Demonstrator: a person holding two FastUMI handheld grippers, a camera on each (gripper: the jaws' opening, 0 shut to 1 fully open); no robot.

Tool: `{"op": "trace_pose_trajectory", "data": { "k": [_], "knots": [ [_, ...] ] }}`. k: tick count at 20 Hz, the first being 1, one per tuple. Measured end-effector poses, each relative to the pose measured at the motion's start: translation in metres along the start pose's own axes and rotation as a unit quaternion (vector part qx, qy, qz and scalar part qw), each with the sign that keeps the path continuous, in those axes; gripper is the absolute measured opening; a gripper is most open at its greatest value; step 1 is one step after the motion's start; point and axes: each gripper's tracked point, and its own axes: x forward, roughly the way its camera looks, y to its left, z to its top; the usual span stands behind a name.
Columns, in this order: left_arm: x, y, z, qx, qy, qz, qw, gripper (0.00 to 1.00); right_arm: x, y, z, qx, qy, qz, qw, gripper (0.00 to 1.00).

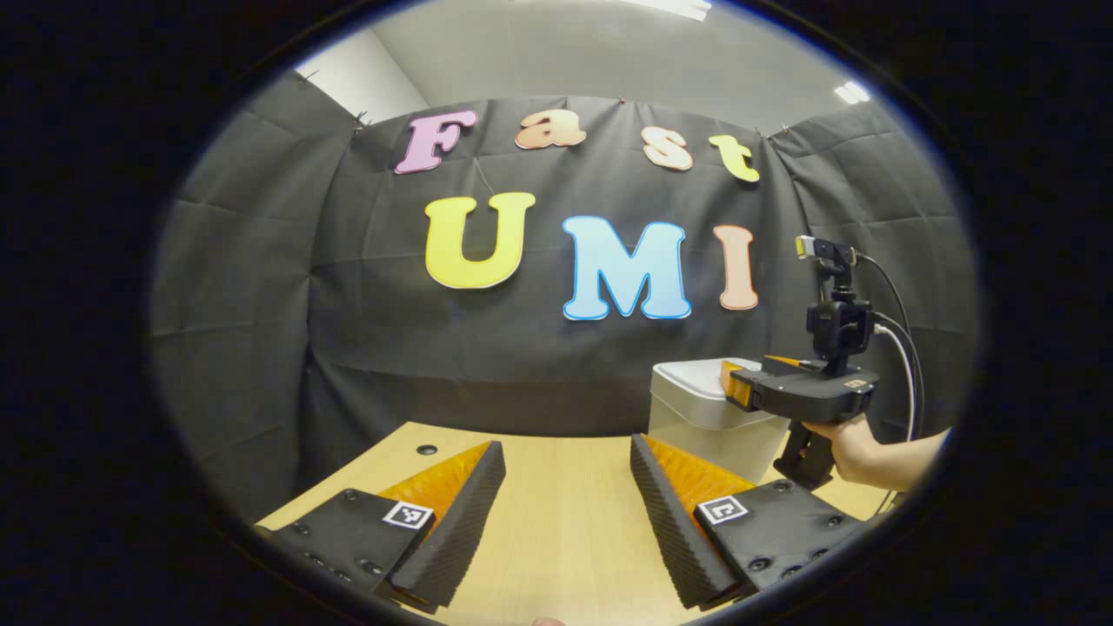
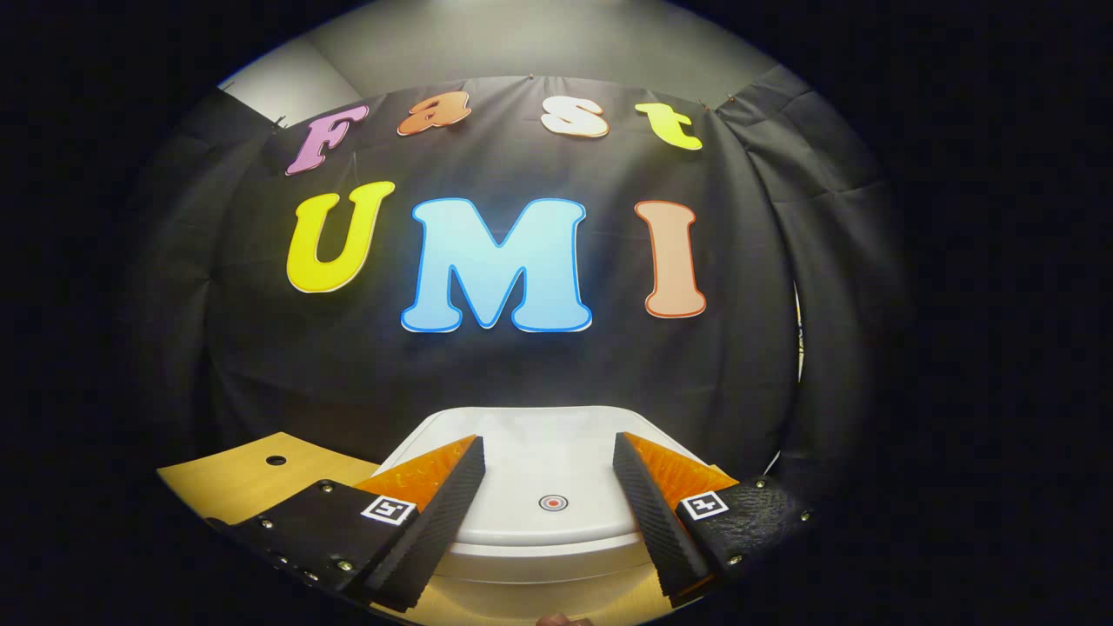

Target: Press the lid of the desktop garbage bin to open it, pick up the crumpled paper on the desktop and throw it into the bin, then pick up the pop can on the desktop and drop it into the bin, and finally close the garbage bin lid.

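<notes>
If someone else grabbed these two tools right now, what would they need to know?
Left gripper: open, empty, low over the table.
Right gripper: open, empty, above the bin lid, fingers either side of its round press mark. In the left gripper view it sits over the white bin, held by a hand.
Done: nothing visible; lid looks closed.
Left: press the lid open, bin the paper, then the can, close the lid.
</notes>
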Motion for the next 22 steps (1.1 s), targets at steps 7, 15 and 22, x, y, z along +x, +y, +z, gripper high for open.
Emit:
{"op": "trace_pose_trajectory", "data": {
  "k": [7,15,22],
  "knots": [
    [-0.018,-0.01,0.011,0.005,-0.014,0.004,1.0,0.95,-0.081,0.009,0.039,-0.013,-0.037,0.027,0.999,0.95],
    [-0.048,-0.016,0.015,0.003,-0.025,0.018,1.0,0.95,-0.177,0.016,0.045,0.002,-0.026,0.078,0.997,0.95],
    [-0.053,-0.02,0.021,0.014,-0.034,0.011,0.999,0.95,-0.237,0.01,0.041,-0.003,-0.023,0.078,0.997,0.95]
  ]
}}
